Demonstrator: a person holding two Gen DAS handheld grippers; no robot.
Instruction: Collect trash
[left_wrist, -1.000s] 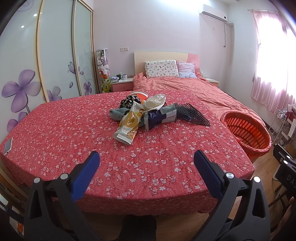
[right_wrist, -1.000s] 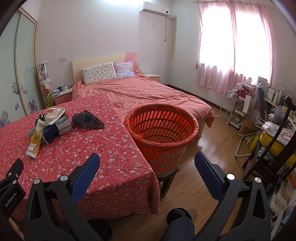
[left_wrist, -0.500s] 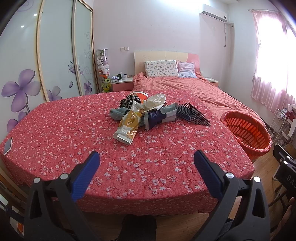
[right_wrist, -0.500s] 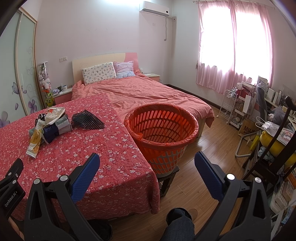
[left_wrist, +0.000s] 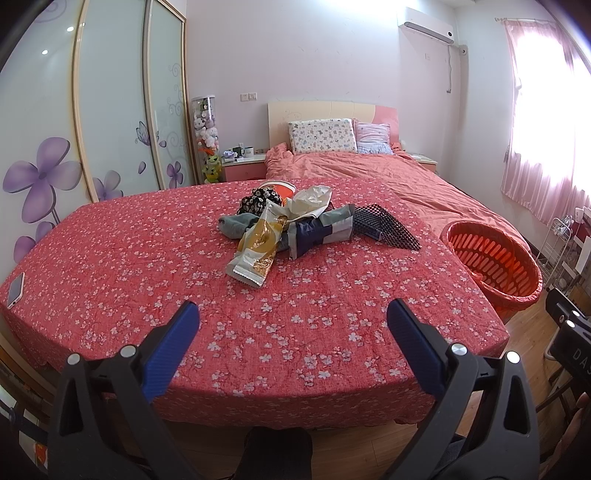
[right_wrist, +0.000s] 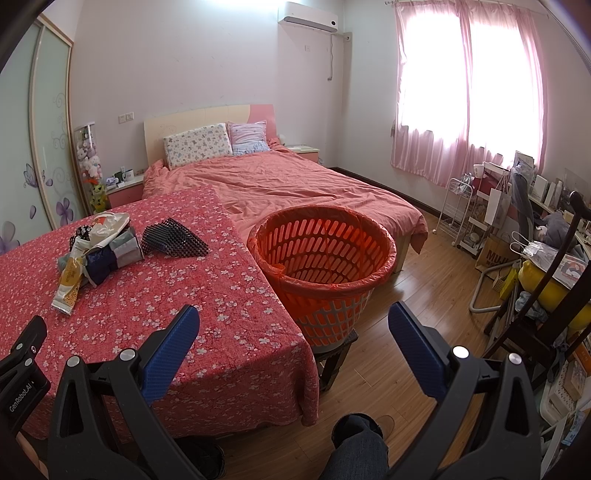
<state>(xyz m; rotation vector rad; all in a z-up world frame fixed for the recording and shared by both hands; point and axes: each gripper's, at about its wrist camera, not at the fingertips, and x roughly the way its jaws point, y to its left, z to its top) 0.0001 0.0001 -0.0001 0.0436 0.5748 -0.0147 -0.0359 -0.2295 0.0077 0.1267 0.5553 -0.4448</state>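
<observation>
A heap of trash lies mid-table on the red flowered cloth (left_wrist: 147, 258): a yellow-white snack wrapper (left_wrist: 256, 251), a crumpled white bag (left_wrist: 310, 201), a grey-blue packet (left_wrist: 317, 232) and black mesh (left_wrist: 384, 227). The same wrapper (right_wrist: 68, 282) and mesh (right_wrist: 171, 242) show far left in the right wrist view. An orange basket (right_wrist: 321, 266) lined with a bag stands by the table's right edge, also seen as basket (left_wrist: 491, 258). My left gripper (left_wrist: 291, 321) hangs open over the table's near edge, well short of the heap. My right gripper (right_wrist: 291, 325) is open and empty, near the basket.
A phone (left_wrist: 15, 290) lies at the table's left edge. Behind the table is a bed (right_wrist: 295, 181) with pillows. A white trolley (right_wrist: 461, 206) and cluttered chairs stand at right on the wooden floor (right_wrist: 406, 295). A person's knee (right_wrist: 358, 446) shows below.
</observation>
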